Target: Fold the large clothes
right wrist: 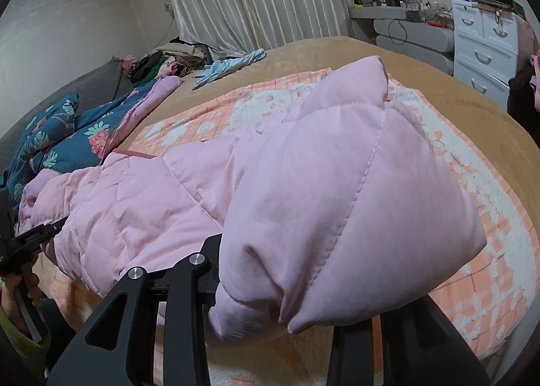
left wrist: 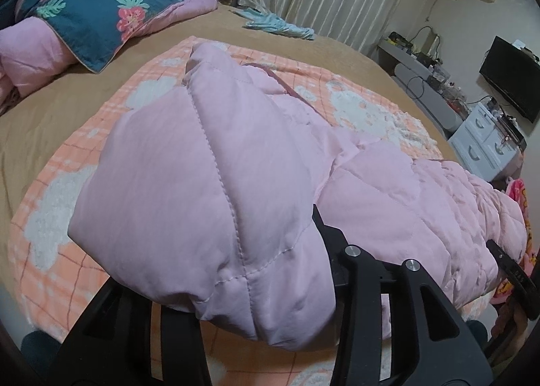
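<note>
A pink quilted jacket (left wrist: 219,166) lies stretched across an orange checked blanket (left wrist: 60,261) on the bed. In the left wrist view, my left gripper (left wrist: 256,284) is shut on one bunched end of it, and the padded fabric bulges over the fingers and hides their tips. The other end runs off to the right, where my right gripper (left wrist: 513,274) shows at the frame's edge. In the right wrist view, my right gripper (right wrist: 303,284) is shut on its own bunched end of the jacket (right wrist: 337,183). My left gripper (right wrist: 33,237) appears at far left, held by a hand.
The tan bedspread (left wrist: 50,122) extends beyond the checked blanket. A blue floral quilt (left wrist: 84,4) is piled at the far left, and a light blue cloth (left wrist: 276,24) lies near the curtains. White drawers (left wrist: 482,143) and a dark screen (left wrist: 509,75) stand beside the bed on the right.
</note>
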Demonstrator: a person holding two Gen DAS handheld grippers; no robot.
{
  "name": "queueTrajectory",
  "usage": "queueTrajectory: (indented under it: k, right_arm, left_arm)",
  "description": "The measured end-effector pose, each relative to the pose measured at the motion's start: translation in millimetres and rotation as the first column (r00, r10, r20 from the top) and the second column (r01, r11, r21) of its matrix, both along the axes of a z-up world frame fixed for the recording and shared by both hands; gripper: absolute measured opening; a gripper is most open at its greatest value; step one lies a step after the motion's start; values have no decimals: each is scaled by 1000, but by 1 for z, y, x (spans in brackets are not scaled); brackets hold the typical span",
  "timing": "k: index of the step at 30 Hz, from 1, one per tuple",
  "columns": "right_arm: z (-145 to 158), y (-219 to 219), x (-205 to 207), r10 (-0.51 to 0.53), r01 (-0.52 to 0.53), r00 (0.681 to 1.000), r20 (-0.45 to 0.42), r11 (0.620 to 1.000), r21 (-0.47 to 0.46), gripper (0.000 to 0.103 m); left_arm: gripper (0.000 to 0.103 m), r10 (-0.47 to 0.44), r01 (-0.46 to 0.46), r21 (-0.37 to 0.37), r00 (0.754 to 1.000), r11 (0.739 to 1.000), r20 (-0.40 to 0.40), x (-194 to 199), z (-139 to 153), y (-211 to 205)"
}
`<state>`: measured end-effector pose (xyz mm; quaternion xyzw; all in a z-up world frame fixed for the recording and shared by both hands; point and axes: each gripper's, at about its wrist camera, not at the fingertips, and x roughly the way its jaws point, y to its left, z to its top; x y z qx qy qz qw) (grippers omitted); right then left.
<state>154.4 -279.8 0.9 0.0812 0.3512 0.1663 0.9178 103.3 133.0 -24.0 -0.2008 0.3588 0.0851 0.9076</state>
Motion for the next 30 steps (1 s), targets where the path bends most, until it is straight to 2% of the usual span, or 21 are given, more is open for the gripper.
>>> queueTrajectory:
  k: [8,15,24,28,30]
  right_arm:
    - [-14,-1,19,-25,27,996,-86,999,24,37]
    - [-23,0,29,-34,37,994,-107,999,29,40]
    - [-40,-8,34,-44,53,987,-157,997,49,56]
    - [-43,-21,30,-40,56,982,-182,995,81,70]
    - [-42,-26,22,-41,55,982,-184,996,76,75]
  left_arm:
    - [38,25,-25,9,999,1000,-36,9,-6,-1]
    - [39,40,-39,19,998,999,-52,17,-15,0]
    - [43,37,-36,16,998,999,-60,19,-23,3]
    - [46,30,-29,8,998,1000,-61,18,-26,6]
    - [48,21,-21,4,998,1000,-62,16,-26,8]
